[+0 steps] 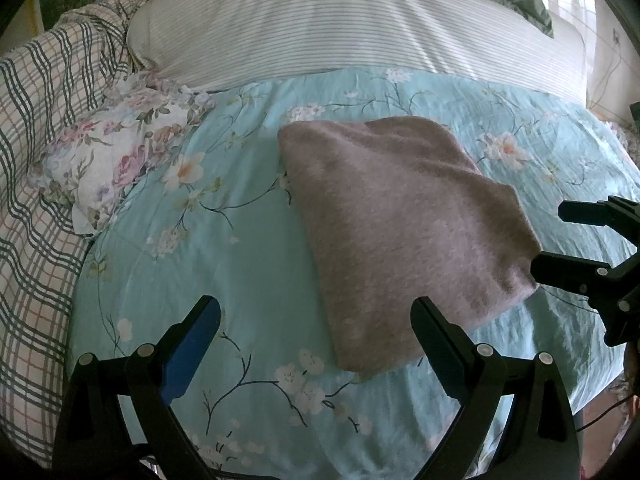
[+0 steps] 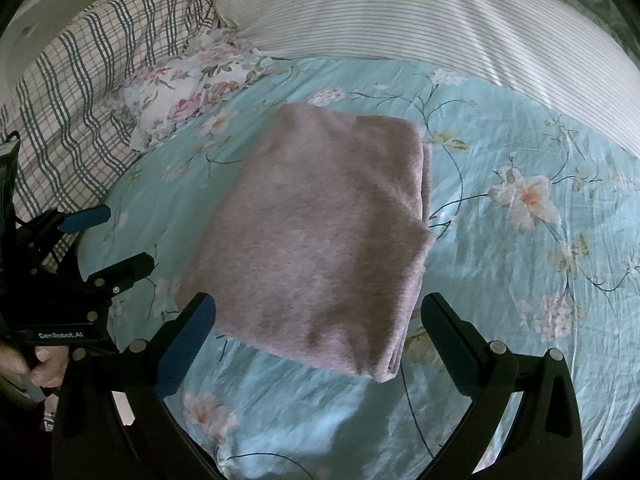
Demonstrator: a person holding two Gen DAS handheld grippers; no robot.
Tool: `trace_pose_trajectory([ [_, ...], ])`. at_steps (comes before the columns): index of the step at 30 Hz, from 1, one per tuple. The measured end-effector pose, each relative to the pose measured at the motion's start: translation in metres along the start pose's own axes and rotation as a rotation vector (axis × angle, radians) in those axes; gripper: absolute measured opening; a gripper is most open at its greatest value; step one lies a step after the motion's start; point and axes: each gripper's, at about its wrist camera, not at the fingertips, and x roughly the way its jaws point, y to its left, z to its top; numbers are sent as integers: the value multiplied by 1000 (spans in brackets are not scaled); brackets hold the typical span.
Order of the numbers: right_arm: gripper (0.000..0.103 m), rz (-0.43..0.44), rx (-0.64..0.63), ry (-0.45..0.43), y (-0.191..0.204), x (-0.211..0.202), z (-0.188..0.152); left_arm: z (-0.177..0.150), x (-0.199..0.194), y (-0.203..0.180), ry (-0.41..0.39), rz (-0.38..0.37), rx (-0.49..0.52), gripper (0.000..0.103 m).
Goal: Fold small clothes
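Our left gripper (image 1: 316,320) and right gripper (image 2: 318,316) both hang w/ jaws spread wide, nothing betw. them. Just beyond lies the folded mauve garment (image 2: 320,232), flat on the turquoise floral bedsheet (image 2: 500,264); its near edge sits close to our right fingertips, not touching. Further left, a rose-print cloth (image 1: 116,160) by the plaid blanket (image 1: 44,128). Farthest back, a striped pillow (image 1: 320,24).

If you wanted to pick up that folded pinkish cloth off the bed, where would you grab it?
Probably the near right corner of the pinkish cloth, where the stacked layer edges show. Slide one finger of the open right hand-held gripper under from the near side and pinch every layer, so the fold holds.
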Motion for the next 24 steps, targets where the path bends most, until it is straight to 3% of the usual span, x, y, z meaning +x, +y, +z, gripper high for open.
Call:
trace_pose_trajectory([
  [24, 102, 6, 11, 5, -11, 14, 11, 13, 14, 2, 3, -5, 9, 96],
])
